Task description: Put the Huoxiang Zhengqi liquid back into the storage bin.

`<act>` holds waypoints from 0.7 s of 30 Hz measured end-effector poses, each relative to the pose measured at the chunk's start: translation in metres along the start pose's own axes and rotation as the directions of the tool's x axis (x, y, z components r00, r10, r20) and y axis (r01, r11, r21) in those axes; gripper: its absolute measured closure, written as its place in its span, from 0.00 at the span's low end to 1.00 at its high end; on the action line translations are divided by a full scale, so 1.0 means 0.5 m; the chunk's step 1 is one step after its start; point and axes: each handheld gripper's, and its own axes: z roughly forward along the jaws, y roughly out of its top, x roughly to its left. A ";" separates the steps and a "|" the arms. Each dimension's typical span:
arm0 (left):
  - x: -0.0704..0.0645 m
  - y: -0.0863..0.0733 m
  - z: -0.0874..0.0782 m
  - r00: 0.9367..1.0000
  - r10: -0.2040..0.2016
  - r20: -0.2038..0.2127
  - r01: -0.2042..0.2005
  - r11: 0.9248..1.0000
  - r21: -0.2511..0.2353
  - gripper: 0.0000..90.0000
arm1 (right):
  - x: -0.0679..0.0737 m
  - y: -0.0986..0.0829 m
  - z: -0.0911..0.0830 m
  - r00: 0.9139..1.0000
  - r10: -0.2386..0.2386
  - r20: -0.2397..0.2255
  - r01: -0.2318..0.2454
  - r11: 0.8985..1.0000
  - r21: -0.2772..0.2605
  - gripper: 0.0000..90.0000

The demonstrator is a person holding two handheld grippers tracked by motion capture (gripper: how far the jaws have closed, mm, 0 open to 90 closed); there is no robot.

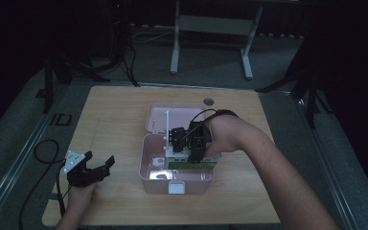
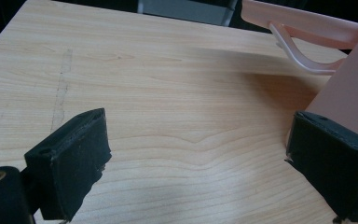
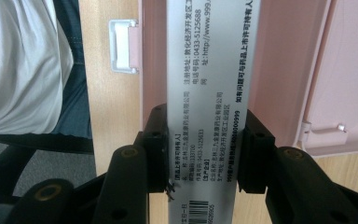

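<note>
Wooden table (image 1: 115, 115). Pink case (image 1: 146, 165), lid open, at table centre. Printed carton (image 3: 209, 93) over the case interior (barcode end nearest), clamped by right gripper (image 3: 205, 158). Left gripper (image 2: 196, 158) spread wide, empty, beside the case.

An open pink box (image 1: 175, 165) sits mid-table (image 1: 115, 115), lid laid back; the right tool (image 1: 195, 152) reaches down inside it, over a green strip (image 1: 191, 165); the left tool (image 1: 98, 167) rests near the table's front-left corner, jaws spread.
</note>
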 end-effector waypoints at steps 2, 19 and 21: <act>-0.001 0.000 0.000 1.000 -0.001 0.001 0.001 1.000 -0.001 0.07 | 0.000 0.002 0.003 1.000 -0.006 -0.003 0.006 1.000 0.003 0.69; 0.000 0.000 0.000 1.000 -0.002 0.000 0.002 1.000 -0.004 0.07 | 0.005 0.019 0.045 1.000 0.000 -0.031 0.000 1.000 0.015 0.69; 0.000 0.000 0.000 1.000 -0.002 0.000 0.002 1.000 -0.003 0.07 | 0.005 0.019 0.053 0.999 0.004 -0.035 -0.004 1.000 0.020 0.69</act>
